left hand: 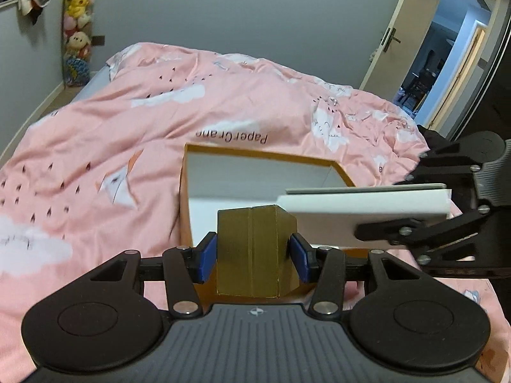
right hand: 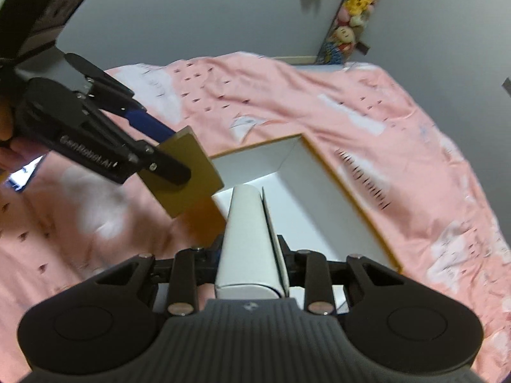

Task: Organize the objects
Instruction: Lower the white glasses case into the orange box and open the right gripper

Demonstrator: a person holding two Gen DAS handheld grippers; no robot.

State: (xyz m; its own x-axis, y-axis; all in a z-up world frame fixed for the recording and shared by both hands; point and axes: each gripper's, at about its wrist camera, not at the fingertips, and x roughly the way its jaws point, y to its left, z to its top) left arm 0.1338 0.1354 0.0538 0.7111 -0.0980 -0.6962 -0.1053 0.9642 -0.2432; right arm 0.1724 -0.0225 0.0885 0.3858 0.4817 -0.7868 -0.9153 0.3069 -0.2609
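While the left gripper (left hand: pixel 254 252) clamps a small gold cardboard box (left hand: pixel 255 252) and the right gripper (right hand: pixel 252 255) pinches a flat white carton (right hand: pixel 247 239), both hover over the open orange-rimmed, white-lined box (left hand: pixel 223 175) just ahead on the pink patterned duvet (left hand: pixel 127 111).

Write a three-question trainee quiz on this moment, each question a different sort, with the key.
1. True or false: the left gripper is empty.
2. What does the right gripper hold? A) white box B) plush toy C) pillow
3. Fill in: the open box lies on a ____ bedcover.

Key: 1 false, it grips a gold box; 2 A; 3 pink.
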